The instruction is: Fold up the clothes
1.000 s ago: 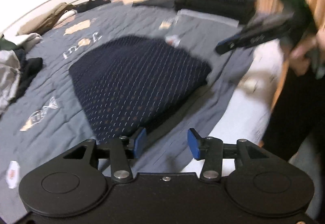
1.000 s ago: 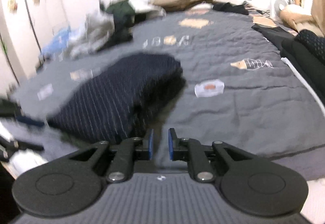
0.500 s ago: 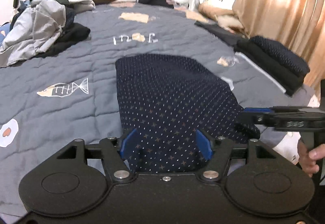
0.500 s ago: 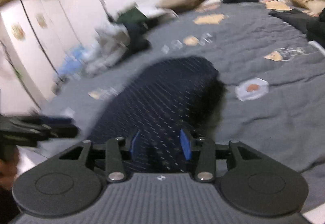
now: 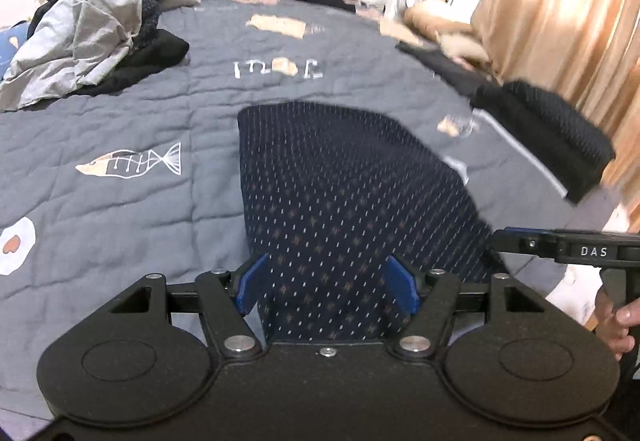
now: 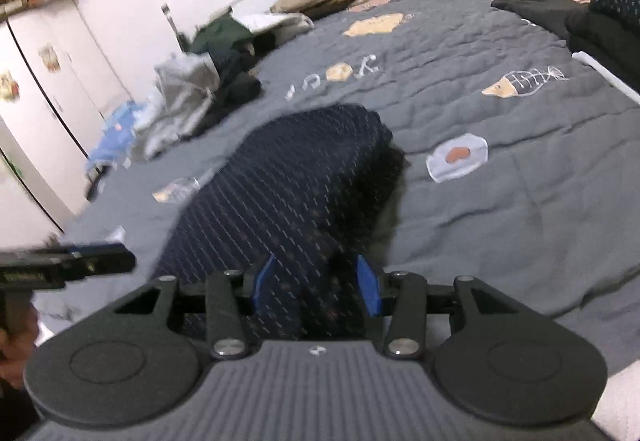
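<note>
Both claws spread wide over a folded navy garment on the bed.

The dotted navy garment (image 5: 344, 177) lies folded on the grey quilt (image 5: 120, 209); its near edge sits between the parted fingers of the left claw (image 5: 327, 289) and the right claw (image 6: 316, 285), neither clamped.

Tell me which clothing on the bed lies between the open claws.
The navy dotted garment, spread flat mid-bed; the crumpled pile and folded dark stack sit far off.
</note>
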Demonstrator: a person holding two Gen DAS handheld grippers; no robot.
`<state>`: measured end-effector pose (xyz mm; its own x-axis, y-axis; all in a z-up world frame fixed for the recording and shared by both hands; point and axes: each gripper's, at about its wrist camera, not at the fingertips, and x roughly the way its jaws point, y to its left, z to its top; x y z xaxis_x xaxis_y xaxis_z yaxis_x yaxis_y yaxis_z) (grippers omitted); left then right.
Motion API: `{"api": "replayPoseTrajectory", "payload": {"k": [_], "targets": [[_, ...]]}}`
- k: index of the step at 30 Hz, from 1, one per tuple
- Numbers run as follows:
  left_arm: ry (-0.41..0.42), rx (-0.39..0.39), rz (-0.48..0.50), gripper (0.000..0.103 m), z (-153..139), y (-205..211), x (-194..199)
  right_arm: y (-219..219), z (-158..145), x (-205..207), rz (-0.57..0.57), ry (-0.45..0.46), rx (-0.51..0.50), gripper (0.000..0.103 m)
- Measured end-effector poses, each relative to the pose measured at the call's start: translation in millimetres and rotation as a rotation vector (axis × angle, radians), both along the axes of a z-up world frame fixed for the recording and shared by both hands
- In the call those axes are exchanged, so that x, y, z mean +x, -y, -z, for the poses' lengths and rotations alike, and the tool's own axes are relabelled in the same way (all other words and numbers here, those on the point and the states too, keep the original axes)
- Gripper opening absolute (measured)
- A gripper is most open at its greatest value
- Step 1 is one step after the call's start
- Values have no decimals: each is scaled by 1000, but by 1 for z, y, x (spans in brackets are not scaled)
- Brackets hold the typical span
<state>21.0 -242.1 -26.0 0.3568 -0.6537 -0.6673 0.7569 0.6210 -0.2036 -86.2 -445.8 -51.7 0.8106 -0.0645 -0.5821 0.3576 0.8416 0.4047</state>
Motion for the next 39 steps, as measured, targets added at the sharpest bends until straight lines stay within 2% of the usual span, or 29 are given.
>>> {"api": "replayPoseTrajectory", "payload": {"k": [3, 7, 11, 20, 23, 27, 34, 39], "targets": [[-7, -18, -10, 67, -2, 0, 2, 7, -8, -2, 8, 32, 46, 52], [-19, -36, -26, 67, 0, 2, 9, 34, -9, 6, 34, 41, 114, 53], [-31, -54, -41, 69, 1, 4, 15, 73, -1, 25, 37, 39, 224, 54], [-75, -123, -91, 71, 4, 13, 35, 139, 27, 69, 37, 29, 371, 54], [-113, -152, -99, 72, 8, 15, 45, 147, 33, 72, 60, 4, 406, 54], [-136, -159, -121, 73, 10, 15, 54, 150, 39, 69, 24, -5, 461, 54], [-172, -167, -160, 73, 14, 14, 68, 158, 30, 53, 35, 16, 497, 54], [-183, -173, -178, 73, 13, 15, 71, 153, 22, 50, -11, 30, 508, 54]]}}
